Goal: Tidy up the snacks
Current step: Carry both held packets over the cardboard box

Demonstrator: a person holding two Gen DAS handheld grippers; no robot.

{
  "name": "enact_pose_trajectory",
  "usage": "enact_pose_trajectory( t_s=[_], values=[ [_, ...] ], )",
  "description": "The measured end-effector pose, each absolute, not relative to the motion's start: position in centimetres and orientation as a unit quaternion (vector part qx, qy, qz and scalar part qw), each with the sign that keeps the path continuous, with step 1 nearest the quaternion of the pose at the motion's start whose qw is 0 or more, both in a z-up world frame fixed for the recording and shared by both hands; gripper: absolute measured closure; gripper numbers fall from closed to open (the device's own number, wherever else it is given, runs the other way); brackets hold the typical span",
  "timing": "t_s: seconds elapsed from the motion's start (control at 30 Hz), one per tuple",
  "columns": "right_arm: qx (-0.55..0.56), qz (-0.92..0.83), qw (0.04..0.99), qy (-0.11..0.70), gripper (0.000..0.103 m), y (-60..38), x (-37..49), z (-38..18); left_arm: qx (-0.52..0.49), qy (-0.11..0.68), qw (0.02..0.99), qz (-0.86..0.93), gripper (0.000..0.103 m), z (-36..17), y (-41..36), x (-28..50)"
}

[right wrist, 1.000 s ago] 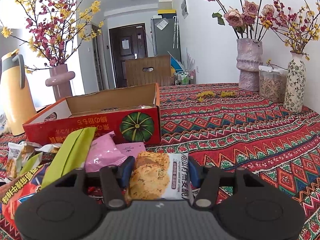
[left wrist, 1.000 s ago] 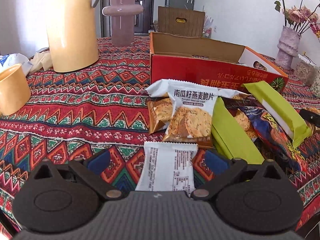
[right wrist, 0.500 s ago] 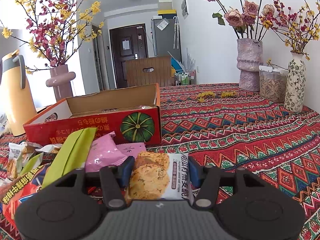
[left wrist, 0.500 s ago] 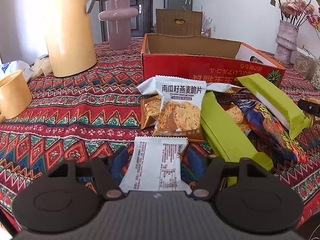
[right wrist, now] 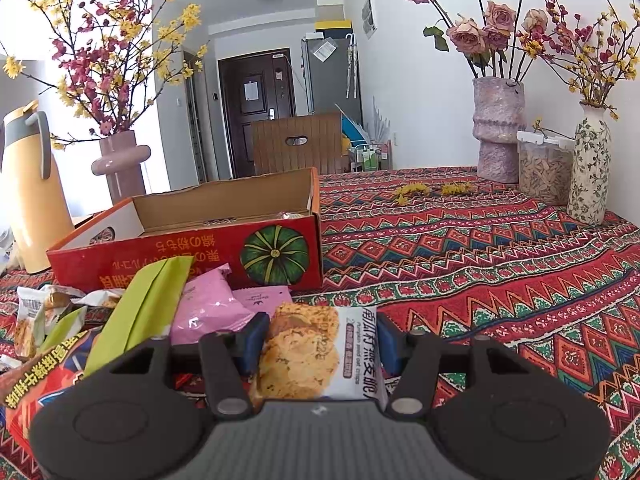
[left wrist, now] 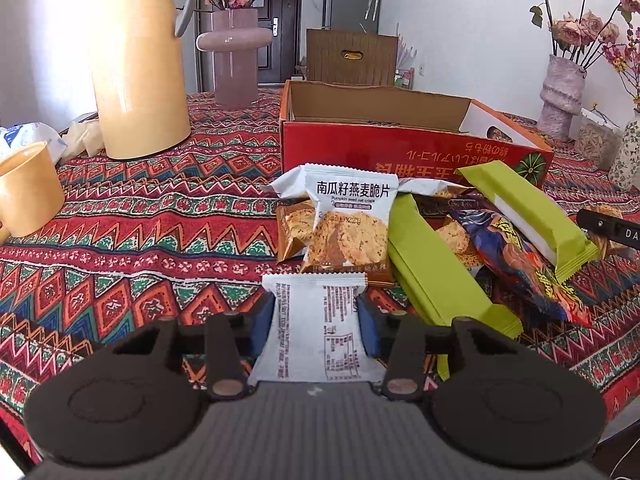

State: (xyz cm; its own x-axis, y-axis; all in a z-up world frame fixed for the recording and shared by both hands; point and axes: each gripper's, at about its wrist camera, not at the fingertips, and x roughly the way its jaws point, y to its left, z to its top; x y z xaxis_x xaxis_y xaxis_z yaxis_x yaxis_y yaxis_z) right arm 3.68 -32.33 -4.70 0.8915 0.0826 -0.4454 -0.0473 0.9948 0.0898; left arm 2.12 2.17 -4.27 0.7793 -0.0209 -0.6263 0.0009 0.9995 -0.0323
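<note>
The left gripper (left wrist: 316, 316) tilts down toward the table, its jaws having just closed onto a white snack packet (left wrist: 318, 328) lying printed-back up; both blue pads press its sides. Just beyond it a pumpkin-seed crisp packet (left wrist: 348, 220) tops the snack pile, beside two green bars (left wrist: 436, 276), in front of the open red box (left wrist: 400, 148). The right gripper (right wrist: 318, 340), angled less steeply, is clamped on another crisp packet (right wrist: 312, 356), held beside pink packets (right wrist: 208, 304) near the box's pumpkin-printed corner on the patterned tablecloth (right wrist: 480, 260).
</note>
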Motion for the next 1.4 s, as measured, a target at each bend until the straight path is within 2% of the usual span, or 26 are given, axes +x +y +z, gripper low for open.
enact_pose_trajectory(
  t_s=[0.87, 1.4],
  values=[
    [0.023, 0.029, 0.972, 0.233, 0.048, -32.0, 3.6, -4.3, -0.034, 0.274, 0.961, -0.034, 0.058, -1.2, 1.8, 1.5],
    [0.008, 0.047, 0.983, 0.18, 0.048, -30.8, 4.4, -0.7, -0.027, 0.233, 0.97, -0.062, 0.058, 1.4, -0.3, 4.1]
  ],
)
